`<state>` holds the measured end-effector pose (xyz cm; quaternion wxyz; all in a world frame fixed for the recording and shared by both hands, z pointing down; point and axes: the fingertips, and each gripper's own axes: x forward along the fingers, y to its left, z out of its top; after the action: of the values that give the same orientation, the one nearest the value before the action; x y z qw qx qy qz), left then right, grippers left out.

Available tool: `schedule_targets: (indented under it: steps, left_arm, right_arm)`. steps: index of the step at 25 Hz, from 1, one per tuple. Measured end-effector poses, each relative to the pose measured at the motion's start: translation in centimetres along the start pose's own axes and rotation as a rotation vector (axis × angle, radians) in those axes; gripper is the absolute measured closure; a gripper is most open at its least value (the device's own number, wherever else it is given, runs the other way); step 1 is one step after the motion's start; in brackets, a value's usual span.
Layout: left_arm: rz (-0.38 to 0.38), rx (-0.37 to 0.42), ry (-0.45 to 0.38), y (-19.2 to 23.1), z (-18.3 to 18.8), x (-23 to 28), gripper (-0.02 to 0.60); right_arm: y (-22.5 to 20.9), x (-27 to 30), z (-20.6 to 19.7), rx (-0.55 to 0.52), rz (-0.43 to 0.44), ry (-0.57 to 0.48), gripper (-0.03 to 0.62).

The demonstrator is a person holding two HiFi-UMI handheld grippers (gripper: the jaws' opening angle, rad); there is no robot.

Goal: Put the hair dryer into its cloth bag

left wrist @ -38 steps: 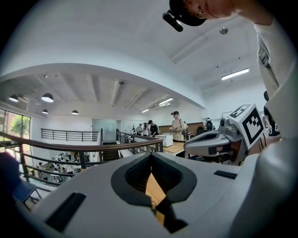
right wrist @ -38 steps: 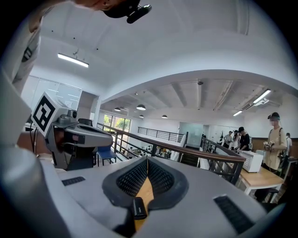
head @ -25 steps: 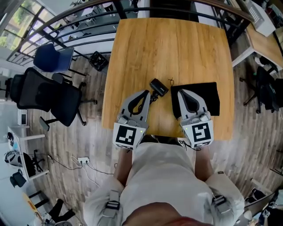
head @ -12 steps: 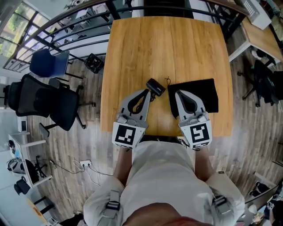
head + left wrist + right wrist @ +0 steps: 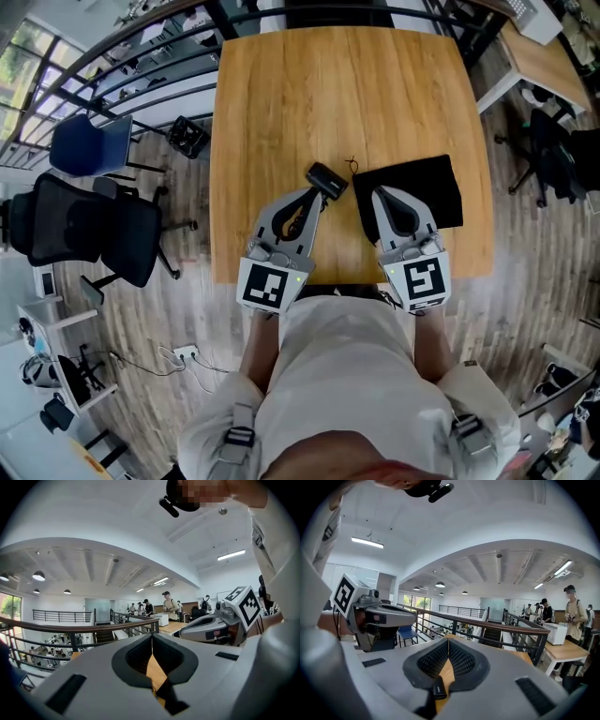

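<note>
The small black hair dryer (image 5: 326,179) lies on the wooden table (image 5: 309,84), with its thin cord curling at its right. To the right of it the black cloth bag (image 5: 417,190) lies flat. My left gripper (image 5: 315,193) is shut and holds nothing, its tips just short of the hair dryer's near end. My right gripper (image 5: 377,193) is also shut and holds nothing, its tips over the bag's left edge. In the left gripper view the left gripper (image 5: 152,637) has its jaws closed together, and in the right gripper view so does the right gripper (image 5: 448,640).
The table's near edge runs just under both grippers, against the person's body. Black office chairs (image 5: 94,225) and a blue chair (image 5: 89,145) stand on the floor at the left. A railing (image 5: 141,56) runs behind the table. Another desk (image 5: 539,56) sits at the far right.
The head view has shifted a little, so the table sits higher in the picture. Both grippers, the hair dryer and the bag keep their places relative to each other.
</note>
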<state>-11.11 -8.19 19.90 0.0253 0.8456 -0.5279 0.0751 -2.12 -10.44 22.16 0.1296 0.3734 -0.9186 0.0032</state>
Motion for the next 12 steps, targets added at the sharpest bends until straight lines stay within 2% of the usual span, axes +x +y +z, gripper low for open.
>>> schedule_targets:
  steps: [5, 12]
  left_arm:
    - [-0.028, -0.028, 0.008, 0.7, -0.9, -0.3, 0.561]
    - [-0.050, -0.061, 0.056, 2.2, -4.1, 0.0, 0.560]
  right_arm:
    - [0.6, 0.2, -1.1, 0.008, -0.023, 0.044, 0.572]
    - [1.5, 0.7, -3.6, 0.028, -0.053, 0.113, 0.572]
